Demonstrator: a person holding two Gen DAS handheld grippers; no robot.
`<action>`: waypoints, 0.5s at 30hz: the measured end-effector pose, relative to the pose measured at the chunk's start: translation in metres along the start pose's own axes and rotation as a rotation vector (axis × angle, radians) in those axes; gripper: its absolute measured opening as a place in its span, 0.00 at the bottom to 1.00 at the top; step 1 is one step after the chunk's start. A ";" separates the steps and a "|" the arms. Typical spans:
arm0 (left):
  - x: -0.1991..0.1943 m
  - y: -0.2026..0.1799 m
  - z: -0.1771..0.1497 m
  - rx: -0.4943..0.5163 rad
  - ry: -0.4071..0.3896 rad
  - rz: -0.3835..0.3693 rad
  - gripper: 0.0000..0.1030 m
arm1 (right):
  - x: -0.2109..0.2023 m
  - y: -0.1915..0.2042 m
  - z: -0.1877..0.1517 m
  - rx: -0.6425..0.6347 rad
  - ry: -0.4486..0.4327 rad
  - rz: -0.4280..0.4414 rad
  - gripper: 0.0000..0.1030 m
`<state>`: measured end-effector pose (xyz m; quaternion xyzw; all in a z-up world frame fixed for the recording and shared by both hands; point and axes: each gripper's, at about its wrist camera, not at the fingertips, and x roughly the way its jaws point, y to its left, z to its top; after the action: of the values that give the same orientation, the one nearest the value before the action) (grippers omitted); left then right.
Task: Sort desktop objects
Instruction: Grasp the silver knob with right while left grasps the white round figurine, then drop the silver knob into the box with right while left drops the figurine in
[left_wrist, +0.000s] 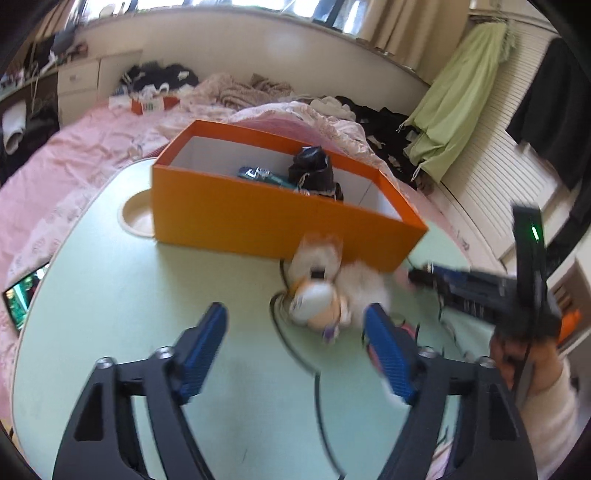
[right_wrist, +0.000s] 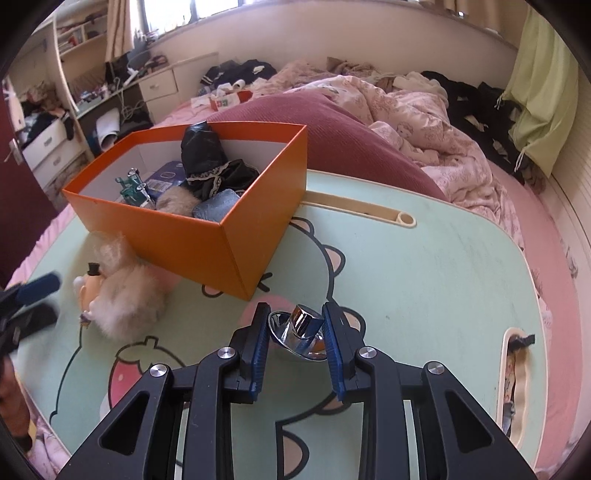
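Right hand-held gripper (right_wrist: 295, 332) tilts down, pinching a chrome knob (right_wrist: 301, 328) on the bench (right_wrist: 424, 277).
Left hand-held gripper (left_wrist: 295, 325), spread, angles toward the plush toy (left_wrist: 325, 295) beside the orange box (left_wrist: 258, 218).

An orange box (right_wrist: 207, 236) with a white inside stands on a pale mint-green table (right_wrist: 424, 277) printed with a black-outlined cartoon in pink. The near plush toy (right_wrist: 125, 299) is cream and orange. The far bedding (right_wrist: 436, 122) is pink.
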<state>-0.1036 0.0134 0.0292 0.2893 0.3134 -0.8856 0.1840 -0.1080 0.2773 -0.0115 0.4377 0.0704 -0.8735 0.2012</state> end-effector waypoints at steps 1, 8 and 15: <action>0.006 0.000 0.005 -0.010 0.013 0.003 0.68 | -0.001 0.000 -0.001 0.004 -0.001 0.002 0.26; 0.028 -0.002 0.005 -0.020 0.087 0.015 0.49 | -0.004 0.000 -0.002 0.011 -0.002 0.012 0.26; 0.012 0.014 -0.006 -0.073 0.041 -0.026 0.38 | -0.013 0.006 -0.004 0.001 -0.026 0.013 0.26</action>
<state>-0.1037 0.0051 0.0118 0.2965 0.3530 -0.8697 0.1766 -0.0956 0.2771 -0.0035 0.4270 0.0645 -0.8778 0.2073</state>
